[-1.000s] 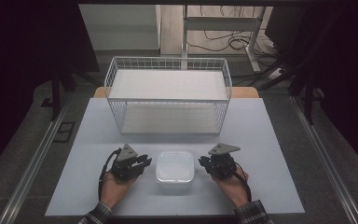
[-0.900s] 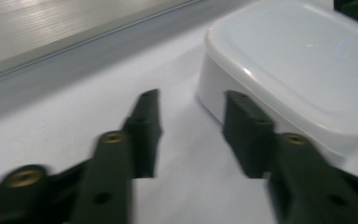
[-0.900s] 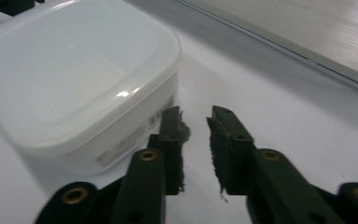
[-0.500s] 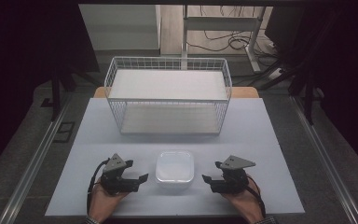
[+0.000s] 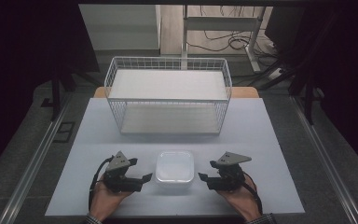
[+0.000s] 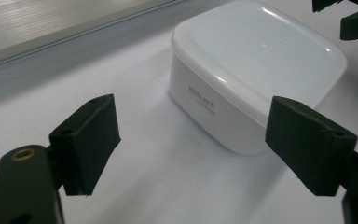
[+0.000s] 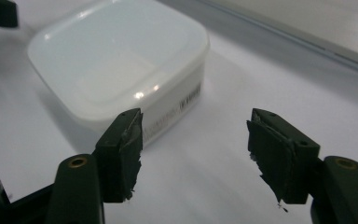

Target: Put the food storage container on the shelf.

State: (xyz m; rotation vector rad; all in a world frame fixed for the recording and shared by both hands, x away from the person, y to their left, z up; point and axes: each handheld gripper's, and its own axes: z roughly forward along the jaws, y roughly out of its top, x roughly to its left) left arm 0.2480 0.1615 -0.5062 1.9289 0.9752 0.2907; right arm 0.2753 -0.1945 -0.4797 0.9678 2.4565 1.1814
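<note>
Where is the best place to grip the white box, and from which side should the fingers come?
Probably grip the box by its two opposite side walls, just under the lid rim, one gripper from each side. It sits flat with the lid on, so the top offers no hold. The left gripper and right gripper already flank it, open.

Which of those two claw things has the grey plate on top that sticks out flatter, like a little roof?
The right gripper: its plate lies nearly level. The left gripper's plate tilts up steeply.

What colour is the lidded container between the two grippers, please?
White, slightly translucent container; clearest in the left gripper view.
</note>
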